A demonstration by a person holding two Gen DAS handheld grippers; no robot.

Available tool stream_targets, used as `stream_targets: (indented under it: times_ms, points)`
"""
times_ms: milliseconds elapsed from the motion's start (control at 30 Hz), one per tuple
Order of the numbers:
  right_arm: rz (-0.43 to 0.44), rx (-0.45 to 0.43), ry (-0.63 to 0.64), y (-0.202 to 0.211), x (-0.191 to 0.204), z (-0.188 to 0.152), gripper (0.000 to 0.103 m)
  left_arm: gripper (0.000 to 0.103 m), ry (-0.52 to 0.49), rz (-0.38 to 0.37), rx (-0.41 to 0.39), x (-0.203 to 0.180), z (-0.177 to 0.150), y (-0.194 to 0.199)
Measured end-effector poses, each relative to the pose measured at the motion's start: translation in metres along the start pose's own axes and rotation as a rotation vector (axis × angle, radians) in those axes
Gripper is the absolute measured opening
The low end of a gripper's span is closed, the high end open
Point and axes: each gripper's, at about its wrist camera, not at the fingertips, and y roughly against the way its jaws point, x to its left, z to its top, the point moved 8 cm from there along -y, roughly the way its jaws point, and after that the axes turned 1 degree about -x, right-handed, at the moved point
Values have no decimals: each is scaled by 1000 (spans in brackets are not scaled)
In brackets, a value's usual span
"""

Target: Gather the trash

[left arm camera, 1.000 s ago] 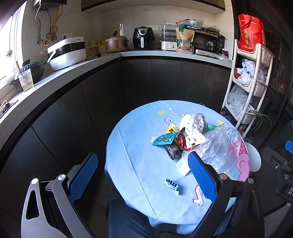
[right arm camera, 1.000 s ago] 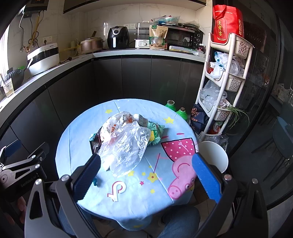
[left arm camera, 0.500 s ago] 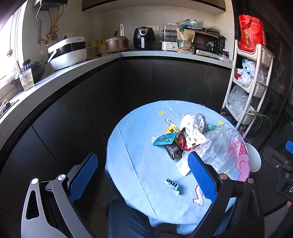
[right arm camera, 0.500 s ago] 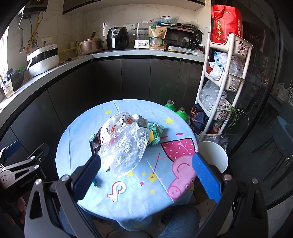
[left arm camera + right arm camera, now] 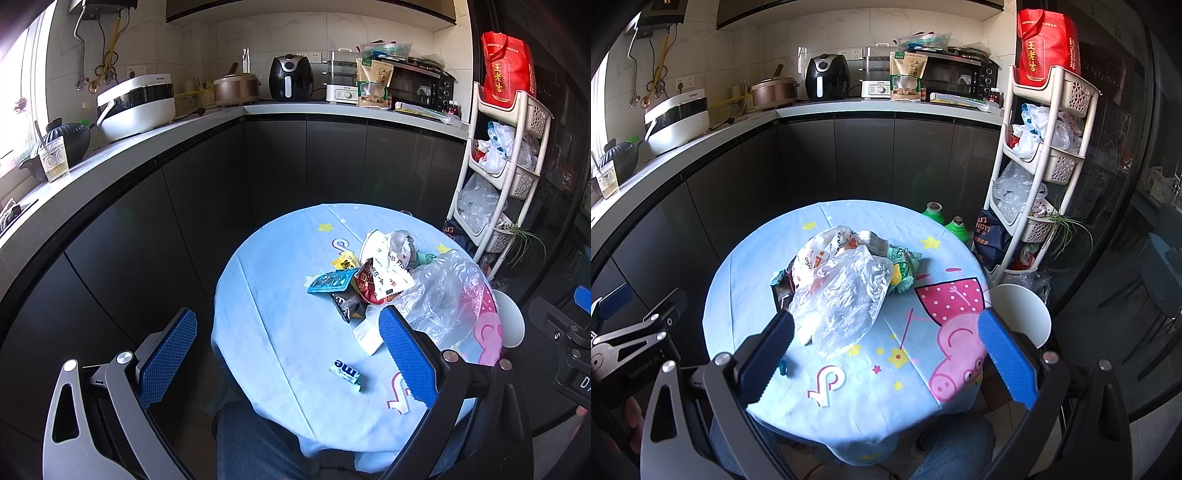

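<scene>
A round table with a light blue cartoon cloth [image 5: 273,295] [image 5: 849,387] holds a heap of trash: a clear plastic bag [image 5: 443,295] [image 5: 842,295], a white and red printed wrapper [image 5: 384,273] [image 5: 820,254], a teal wrapper [image 5: 330,281], a dark wrapper [image 5: 345,304], a green packet [image 5: 903,267]. A small blue candy wrapper [image 5: 345,370] lies alone near the front edge. My left gripper [image 5: 288,354] is open and empty above the table's near left side. My right gripper [image 5: 886,354] is open and empty above the front edge.
Dark cabinets and a counter with appliances [image 5: 288,77] curve behind the table. A white shelf rack with bags [image 5: 1045,147] stands at the right. A white stool [image 5: 1019,310] and green bottles [image 5: 955,225] are beside the table. My legs [image 5: 953,450] are under the front edge.
</scene>
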Motion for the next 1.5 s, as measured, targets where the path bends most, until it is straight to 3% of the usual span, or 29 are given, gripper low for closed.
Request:
stream_targets:
  times_ms: [1500]
  points:
    - [2,-1,-1,1,0,1,100,95,10,1,-6,3,1,4]
